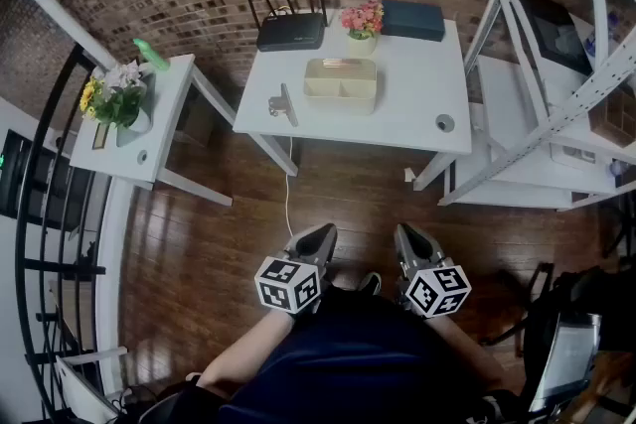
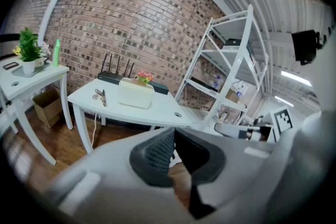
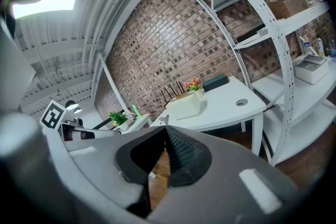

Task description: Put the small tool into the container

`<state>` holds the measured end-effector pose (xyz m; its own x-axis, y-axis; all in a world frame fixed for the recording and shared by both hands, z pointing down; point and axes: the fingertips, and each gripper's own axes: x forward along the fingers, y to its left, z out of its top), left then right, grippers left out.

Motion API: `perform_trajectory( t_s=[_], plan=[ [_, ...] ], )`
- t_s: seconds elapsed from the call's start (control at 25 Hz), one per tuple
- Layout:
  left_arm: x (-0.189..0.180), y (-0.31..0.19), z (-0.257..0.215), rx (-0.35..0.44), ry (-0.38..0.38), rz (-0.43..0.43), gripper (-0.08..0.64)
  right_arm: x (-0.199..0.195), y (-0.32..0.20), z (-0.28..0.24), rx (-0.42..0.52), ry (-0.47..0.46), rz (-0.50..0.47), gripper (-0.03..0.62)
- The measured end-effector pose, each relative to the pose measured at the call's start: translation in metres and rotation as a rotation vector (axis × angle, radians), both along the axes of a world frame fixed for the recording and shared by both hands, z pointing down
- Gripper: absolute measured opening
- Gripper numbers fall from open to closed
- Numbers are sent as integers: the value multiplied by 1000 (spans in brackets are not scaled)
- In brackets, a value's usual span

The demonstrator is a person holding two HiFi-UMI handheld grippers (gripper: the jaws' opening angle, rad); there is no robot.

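Observation:
The small metal tool (image 1: pixel 282 104) lies near the left edge of the white table (image 1: pixel 417 94); it also shows in the left gripper view (image 2: pixel 100 95) and as a small shape in the right gripper view (image 3: pixel 163 120). To its right stands the cream two-compartment container (image 1: pixel 341 82) (image 2: pixel 135 94) (image 3: pixel 186 105). My left gripper (image 1: pixel 318 233) (image 2: pixel 173 136) and right gripper (image 1: pixel 403 233) (image 3: pixel 165 131) hang side by side low over the wooden floor, well short of the table. Both are shut with nothing between the jaws.
At the back of the table are a black router (image 1: pixel 291 31), a flower pot (image 1: pixel 363 23) and a dark box (image 1: pixel 413 19). A side table (image 1: pixel 159 154) with a plant stands left. White metal shelving (image 1: pixel 556 114) stands right. A cable (image 1: pixel 289 194) hangs below the table.

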<state>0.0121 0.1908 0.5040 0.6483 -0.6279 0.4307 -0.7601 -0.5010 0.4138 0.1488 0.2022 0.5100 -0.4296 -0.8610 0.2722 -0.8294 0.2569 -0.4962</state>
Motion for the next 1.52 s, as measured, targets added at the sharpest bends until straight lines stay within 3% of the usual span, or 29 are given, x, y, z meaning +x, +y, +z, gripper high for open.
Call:
perform_trajectory(
  t_s=[0.24,0.48,0.6,1.04,1.32,1.52],
  plan=[
    [-7,-32,2,16,14,12,3,-6,-27,2,-1,17,18,11],
    [-15,-77,-4,54,57,110,3,-19,-72,-6,-2,57,71,11],
    [-33,-109,-8,78,67,120,3,-37,-99,-11,-3,88,78,11],
    [-136,-218,6,53,97,28,5,-107,-180,-16,-47,167,74,11],
    [-178,-287,43,22,-1,-57,49,-117,-208,-16,-45,184,47,11],
    [-188,-334,79,-65,-43,-131,91,-100,-228,-21,-15,160,40,11]
  ],
)
